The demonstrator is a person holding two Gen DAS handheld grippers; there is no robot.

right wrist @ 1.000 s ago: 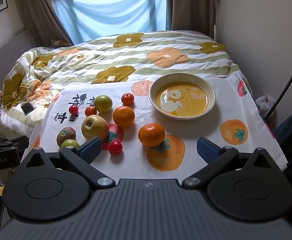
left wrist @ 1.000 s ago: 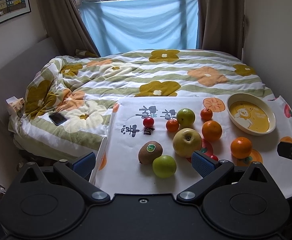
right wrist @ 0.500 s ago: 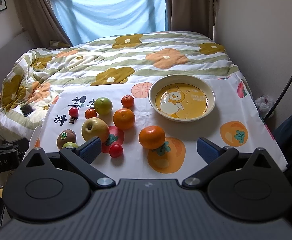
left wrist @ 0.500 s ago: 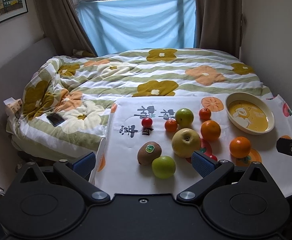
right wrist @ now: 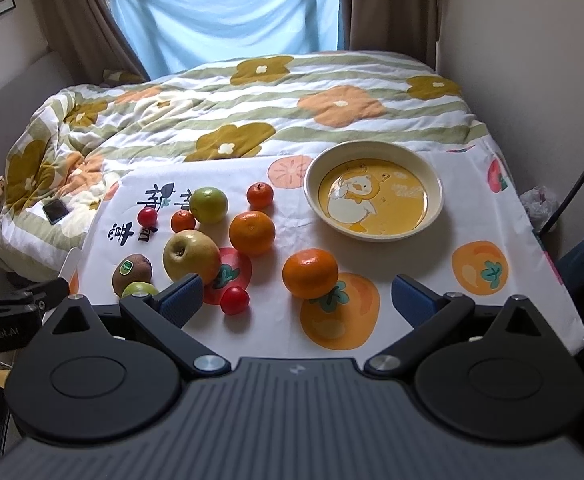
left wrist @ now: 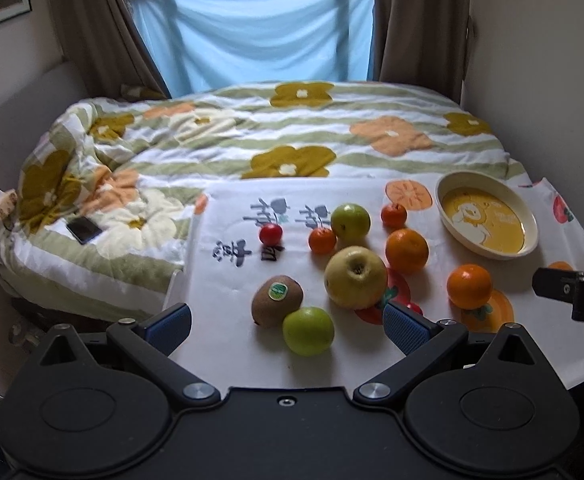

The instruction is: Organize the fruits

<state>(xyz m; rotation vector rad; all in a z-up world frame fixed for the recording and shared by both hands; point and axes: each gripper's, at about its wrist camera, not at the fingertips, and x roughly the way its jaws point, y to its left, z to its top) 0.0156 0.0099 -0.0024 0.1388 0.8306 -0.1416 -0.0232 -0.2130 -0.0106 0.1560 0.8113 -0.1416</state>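
Several fruits lie on a white printed cloth (left wrist: 228, 280): a kiwi (left wrist: 277, 294), a small green apple (left wrist: 308, 331), a big yellow apple (left wrist: 355, 277), oranges (left wrist: 469, 286) (left wrist: 406, 250), small red fruits (left wrist: 271, 234). An empty yellow duck bowl (left wrist: 488, 220) stands at the far right; it shows in the right wrist view too (right wrist: 374, 196). My left gripper (left wrist: 288, 326) is open and empty, just short of the green apple. My right gripper (right wrist: 298, 300) is open and empty, its near orange (right wrist: 310, 273) between the fingers' line.
The cloth lies on a bed with a flowered quilt (left wrist: 292, 136). A phone (left wrist: 84, 230) rests on the quilt at left. Walls close in on the right (right wrist: 532, 60). The cloth's near edge hangs over the bed's edge.
Both grippers have moved slightly forward toward the fruits. No fruit has moved.
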